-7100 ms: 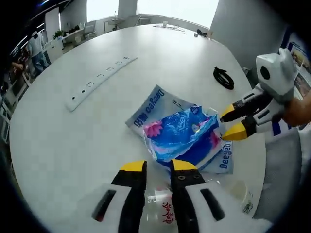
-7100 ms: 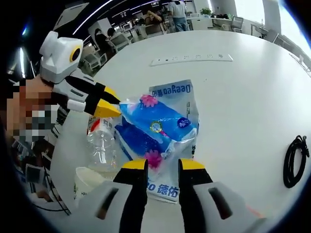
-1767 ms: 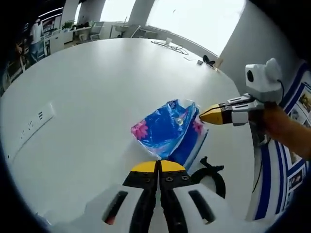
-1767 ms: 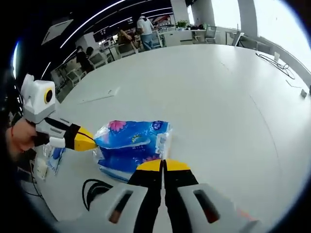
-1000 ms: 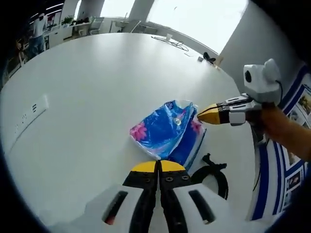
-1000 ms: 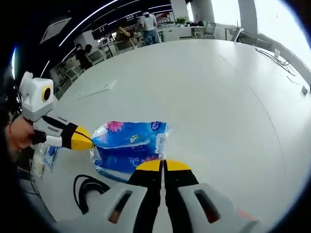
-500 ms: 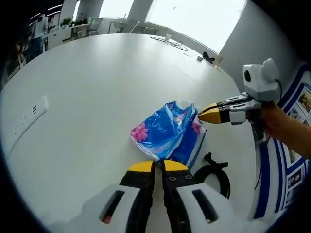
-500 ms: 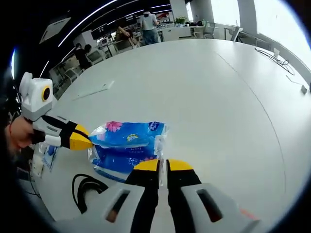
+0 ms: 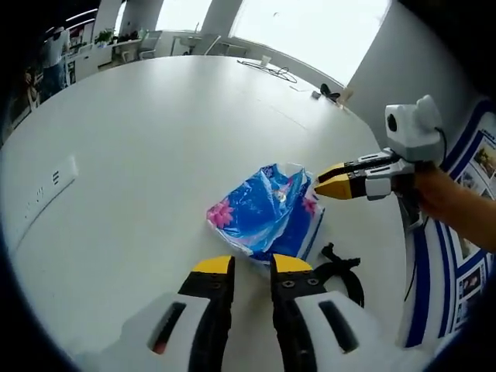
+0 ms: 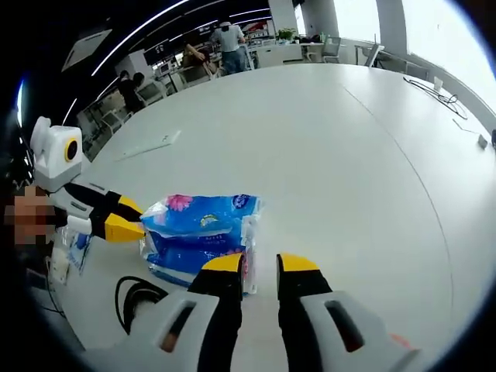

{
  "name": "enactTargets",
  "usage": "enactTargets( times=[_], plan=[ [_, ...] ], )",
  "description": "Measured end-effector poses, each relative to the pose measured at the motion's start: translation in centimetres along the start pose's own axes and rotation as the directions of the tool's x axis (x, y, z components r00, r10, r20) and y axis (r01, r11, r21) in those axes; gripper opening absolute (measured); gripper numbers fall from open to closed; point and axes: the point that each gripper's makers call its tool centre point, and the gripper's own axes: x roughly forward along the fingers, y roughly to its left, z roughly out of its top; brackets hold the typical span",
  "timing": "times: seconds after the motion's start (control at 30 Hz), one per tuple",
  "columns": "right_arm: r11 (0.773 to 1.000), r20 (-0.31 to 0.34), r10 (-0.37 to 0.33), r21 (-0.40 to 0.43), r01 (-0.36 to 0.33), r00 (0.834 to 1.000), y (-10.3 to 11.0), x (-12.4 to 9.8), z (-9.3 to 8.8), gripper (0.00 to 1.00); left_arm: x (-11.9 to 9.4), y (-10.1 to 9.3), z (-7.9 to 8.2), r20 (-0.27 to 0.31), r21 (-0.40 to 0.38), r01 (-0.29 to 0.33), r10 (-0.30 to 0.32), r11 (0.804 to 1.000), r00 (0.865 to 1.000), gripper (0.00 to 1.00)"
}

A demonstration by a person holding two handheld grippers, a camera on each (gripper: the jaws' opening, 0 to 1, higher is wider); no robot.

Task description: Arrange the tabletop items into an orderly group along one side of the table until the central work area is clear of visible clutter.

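Tissue pack (image 9: 267,211) lies on the counter (image 9: 139,139), both grippers (image 9: 252,265) (image 10: 260,263) released beside it; cable (image 9: 341,271) at 4 o'clock, partly hidden behind the left fingers (image 9: 291,265).

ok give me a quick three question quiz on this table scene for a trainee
1. True or false: both grippers have their fingers parted, the left gripper and the right gripper.
2. Multiple choice: what lies on the table right beside the blue tissue pack, on the near side towards the table edge? A) a coiled black cable B) a red mug C) a laptop
3. Fill in: the long white item further off on the table is a power ____.

Key: 1 true; 2 A; 3 strip
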Motion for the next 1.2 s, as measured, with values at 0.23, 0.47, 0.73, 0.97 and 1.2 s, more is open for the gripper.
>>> enactTargets(
  times=[0.23, 0.47, 0.73, 0.97, 1.2],
  plan=[
    [1.000, 0.009, 0.000, 0.001, 0.000, 1.000, 0.1, -0.3, 0.3, 0.17, -0.4, -0.1, 0.4, 0.015, 0.001, -0.003, 0.003, 1.000, 1.000, 0.28],
    [1.000, 0.015, 0.001, -0.003, -0.001, 1.000, 0.2, -0.6, 0.5, 0.20, -1.0, 0.0, 0.8, 0.032, -0.007, -0.008, 0.008, 1.000, 0.999, 0.33],
    [1.000, 0.031, 0.006, -0.010, -0.006, 1.000, 0.5, -1.1, 1.0, 0.23, -2.0, 0.4, 0.9, 0.054, -0.022, -0.025, 0.026, 0.999, 0.998, 0.40],
    [1.000, 0.044, 0.012, -0.015, -0.012, 0.999, 0.9, -1.5, 1.5, 0.26, -3.0, 0.5, 1.5, 0.075, -0.028, -0.037, 0.039, 0.999, 0.996, 0.42],
    [1.000, 0.059, 0.013, -0.024, -0.012, 0.998, 1.1, -2.2, 2.3, 0.28, -4.4, 0.5, 2.3, 0.105, -0.036, -0.044, 0.048, 0.998, 0.993, 0.45]
  ],
)
